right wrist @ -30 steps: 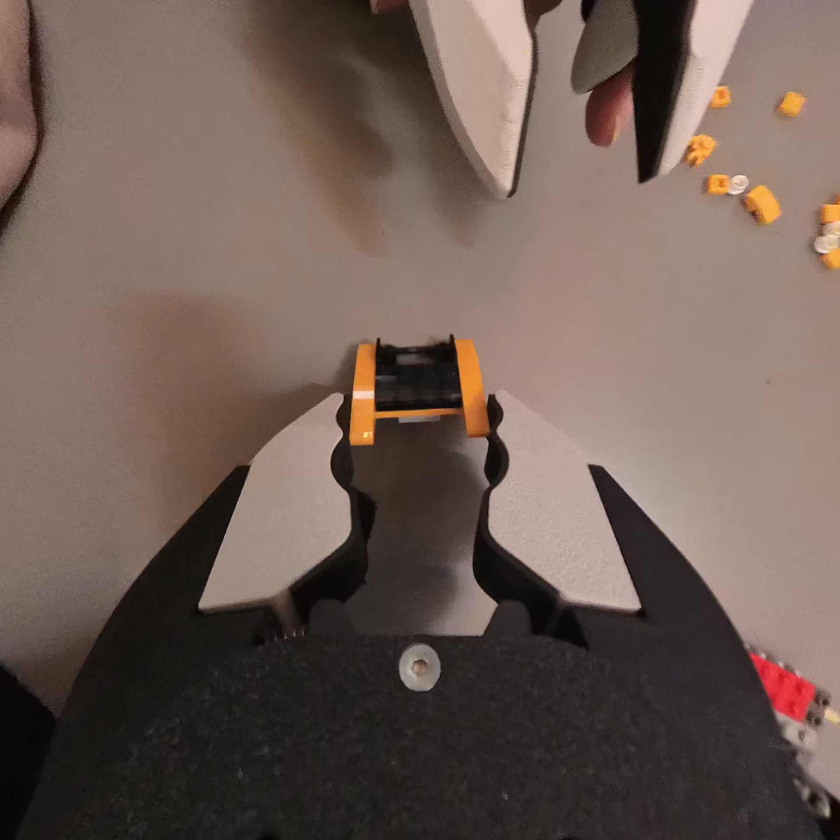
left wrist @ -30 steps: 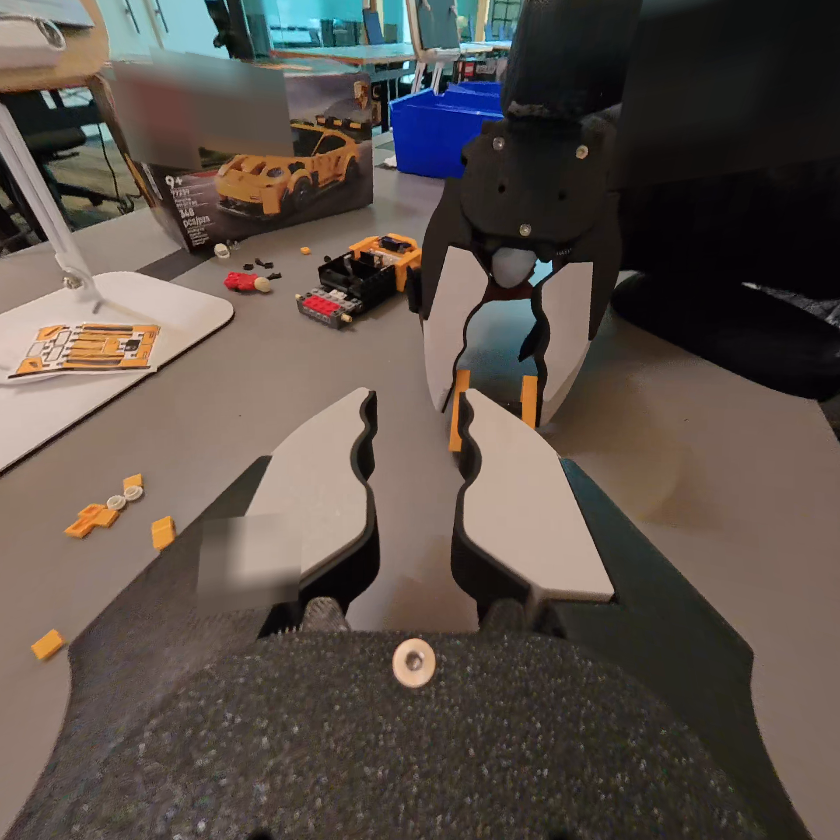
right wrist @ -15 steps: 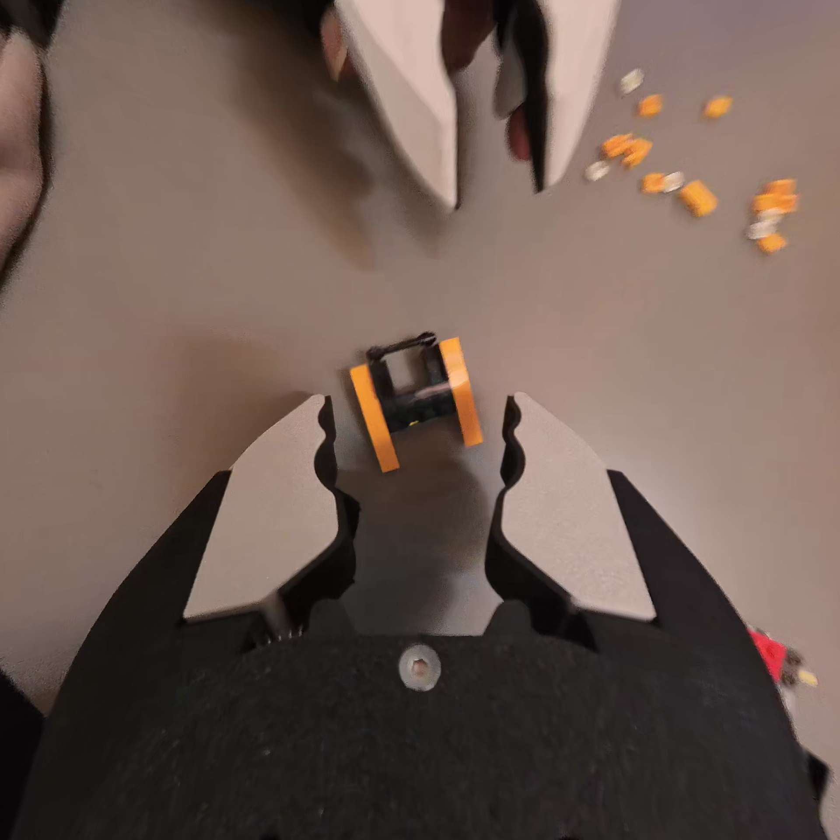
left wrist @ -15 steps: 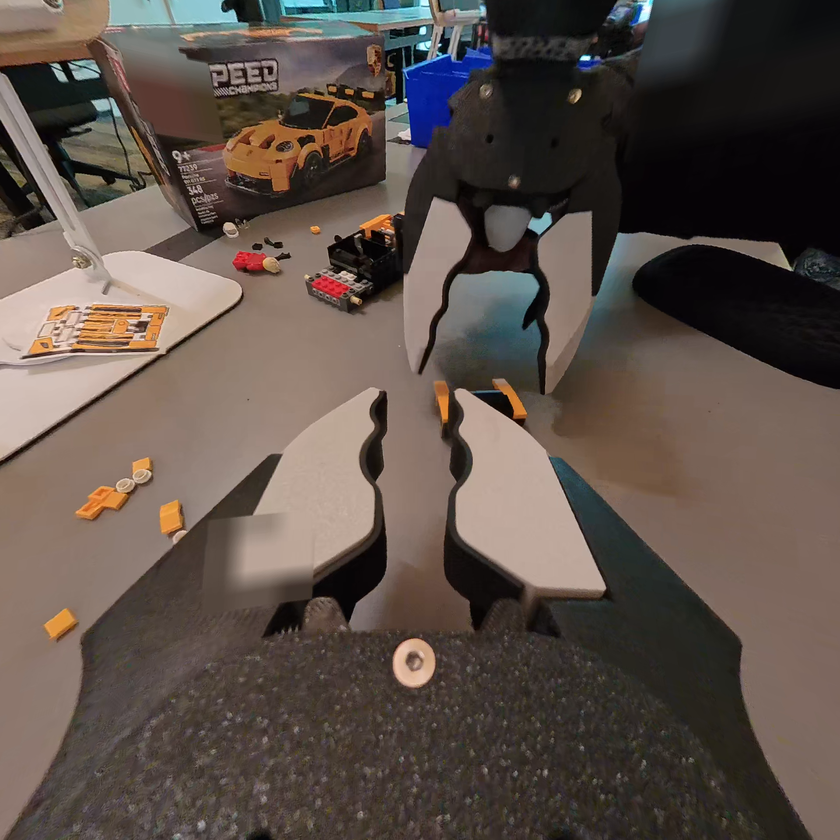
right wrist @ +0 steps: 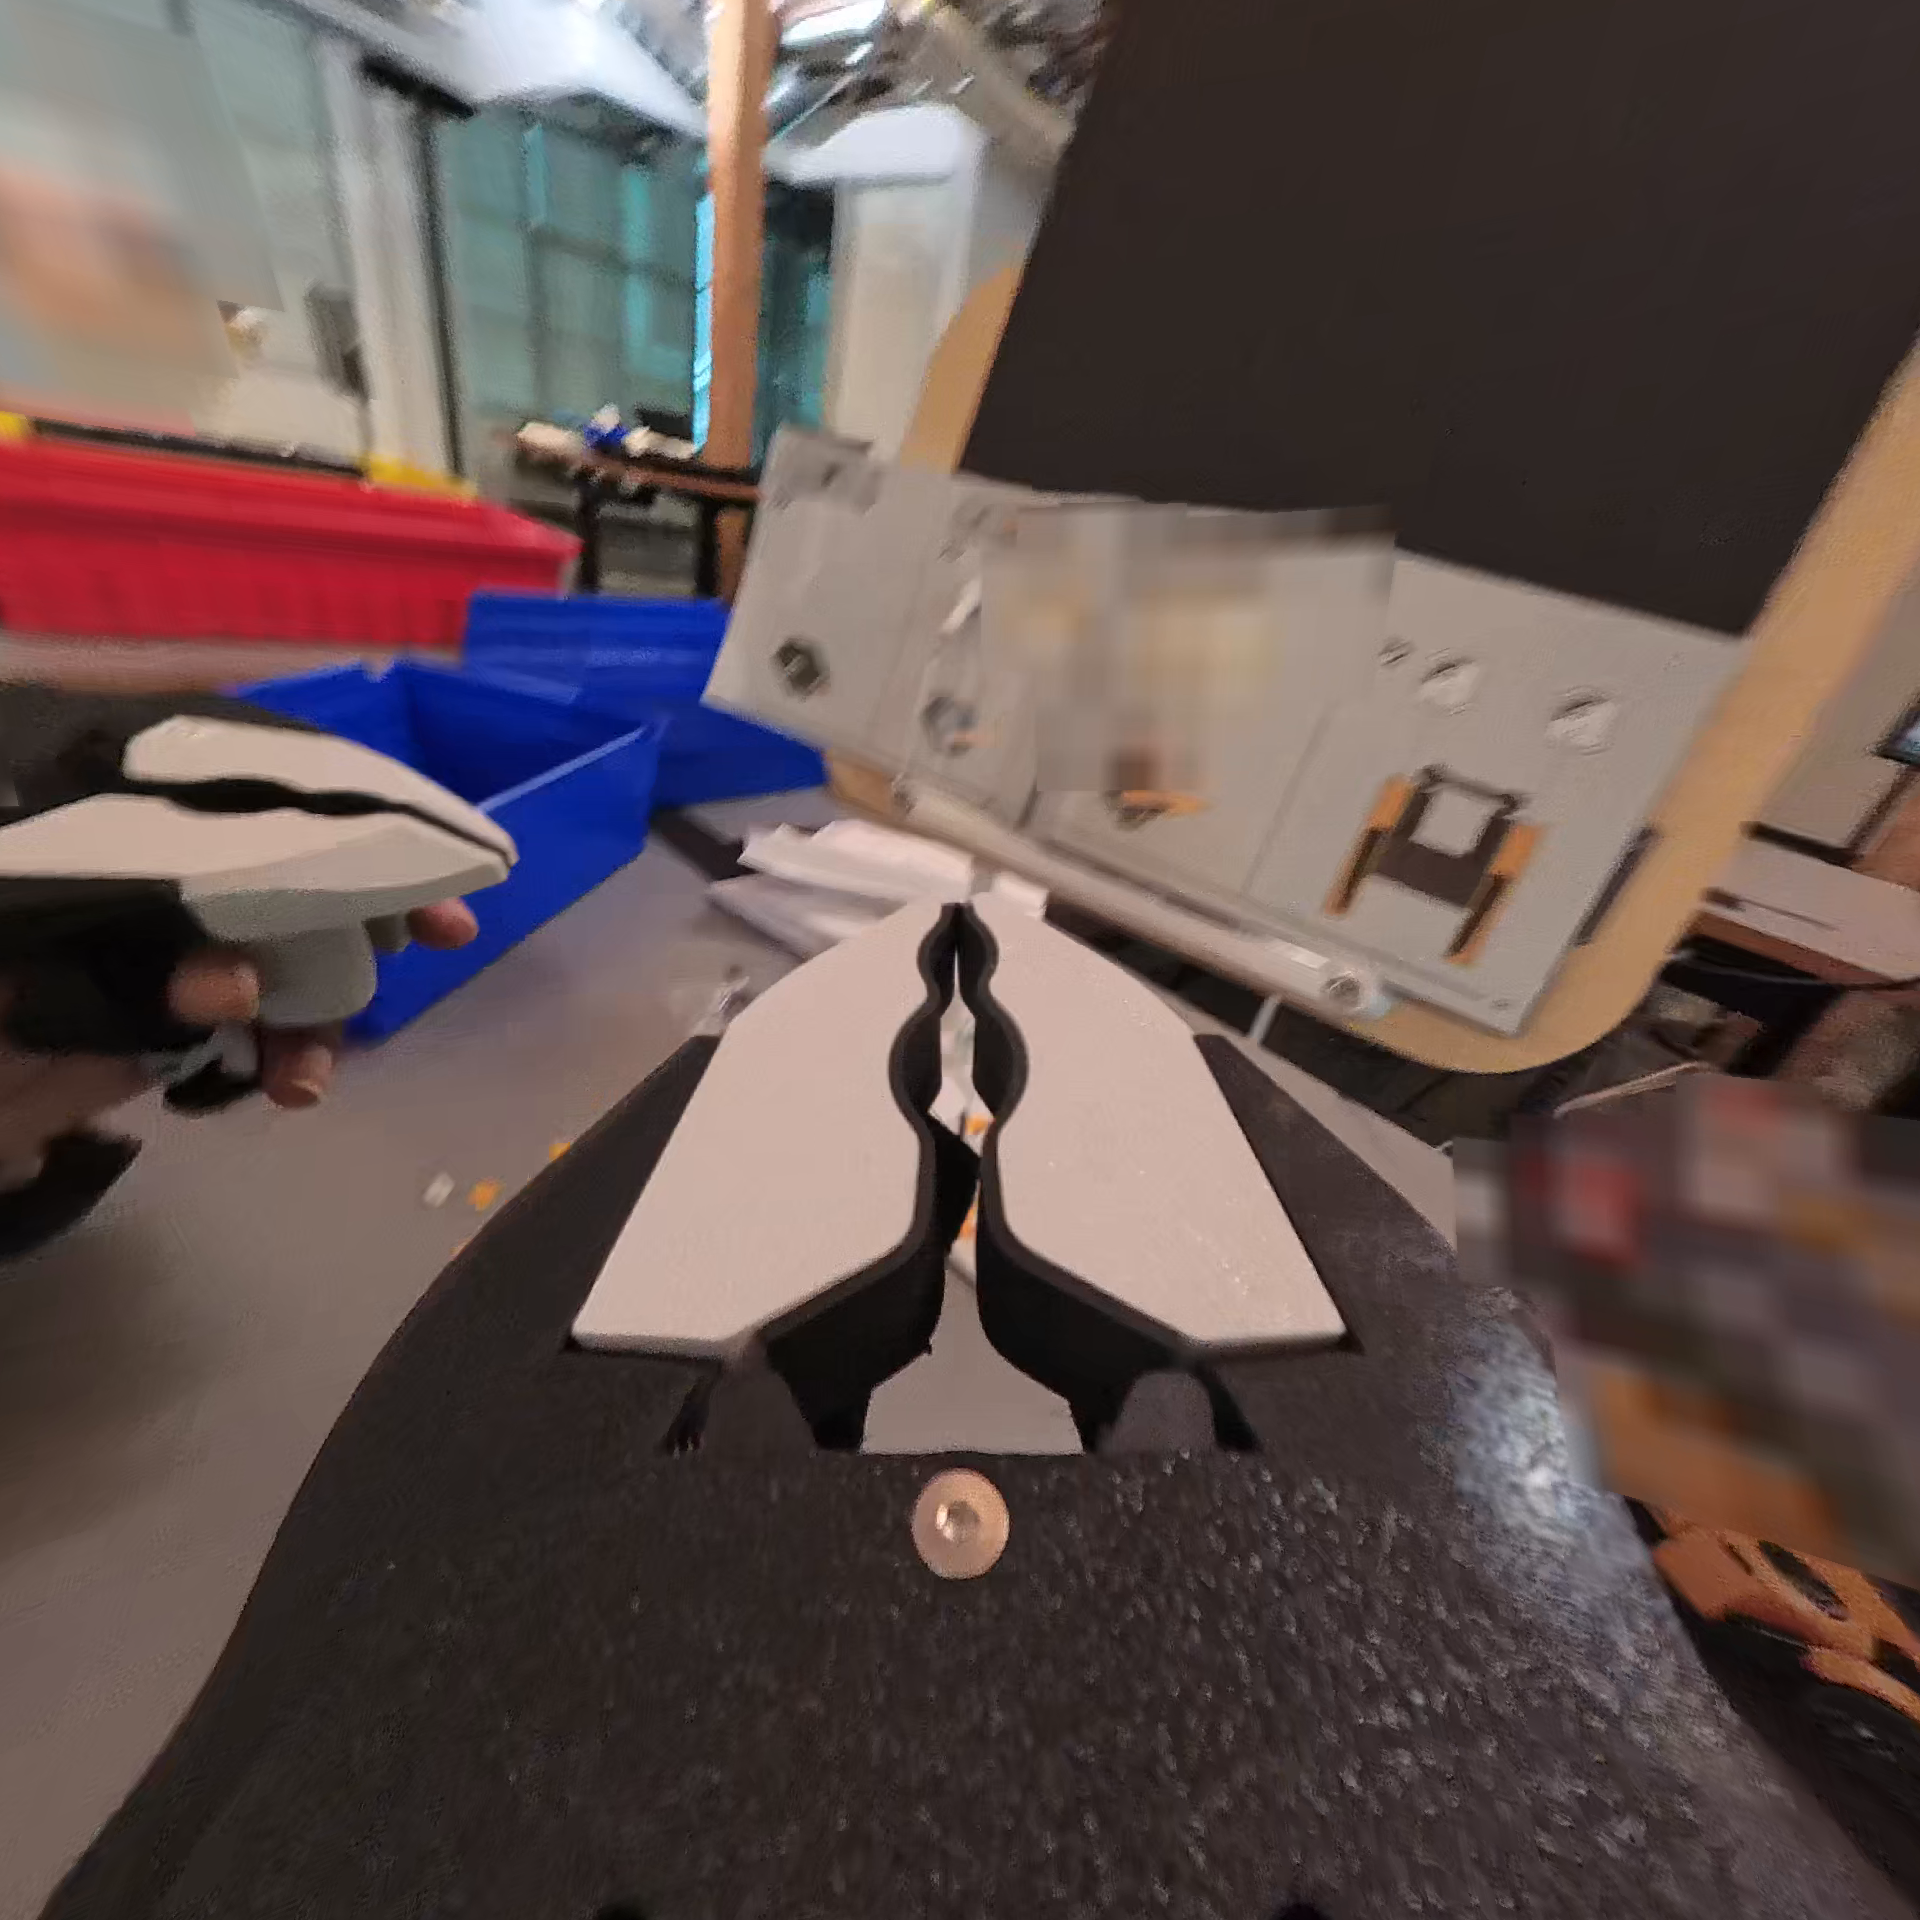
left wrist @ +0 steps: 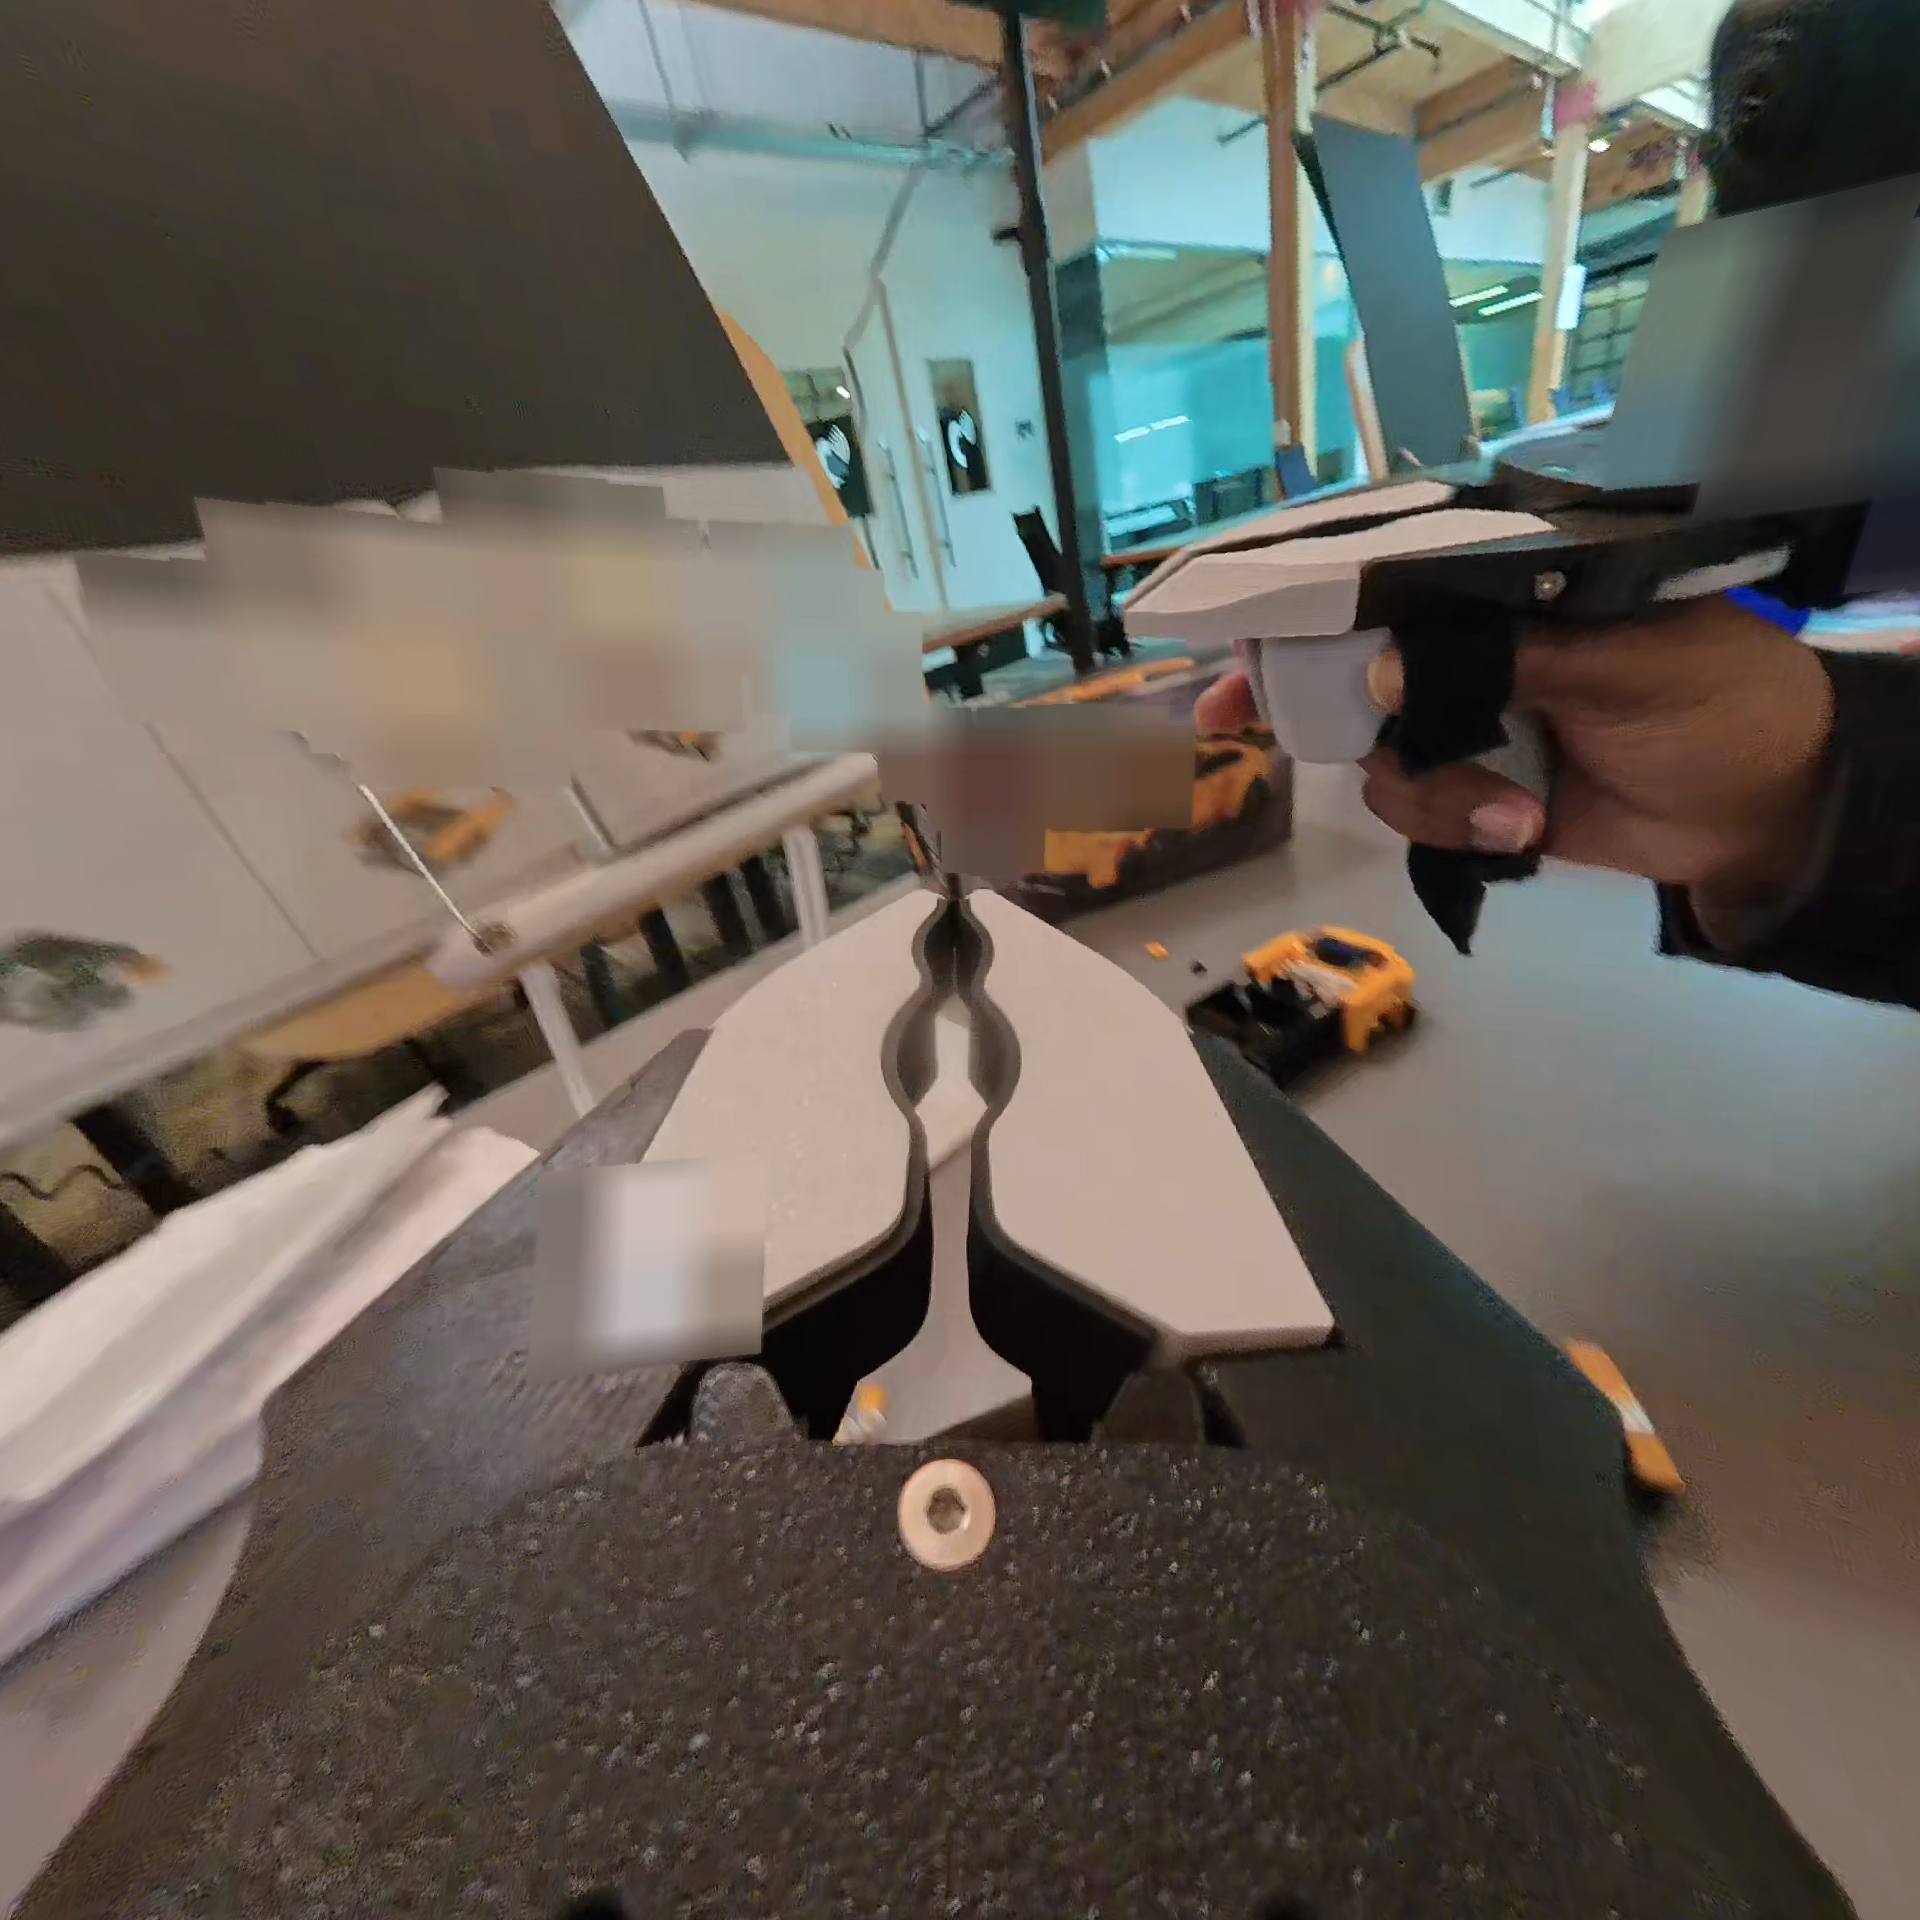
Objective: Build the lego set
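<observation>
My left gripper [left wrist: 954,906] is shut and empty, raised above the grey table [left wrist: 1662,1195] and pointing at the open instruction booklet [left wrist: 312,831] on its stand. My right gripper [right wrist: 956,916] is also shut and empty, facing the same booklet [right wrist: 1434,821]. Each shows in the other's view, held in a hand: the right gripper [left wrist: 1247,597] at upper right, the left gripper [right wrist: 312,831] at left. The partly built orange and black car [left wrist: 1314,992] sits on the table below the right gripper. An orange piece [left wrist: 1626,1418] pokes out beside my left gripper's body.
The set's box [left wrist: 1174,831] stands behind the car and also shows in the right wrist view [right wrist: 1766,1434]. Blue bins [right wrist: 551,748] and a red bin [right wrist: 208,551] stand far left. White papers [left wrist: 208,1299] lie under the booklet stand. Small orange pieces [right wrist: 468,1190] are scattered on the table. Left tips to right tips: about 12 cm.
Both grippers rose from the table, tilted up toward the booklet and closed. The right gripper opened off the small orange and black piece, which stayed on the table.
</observation>
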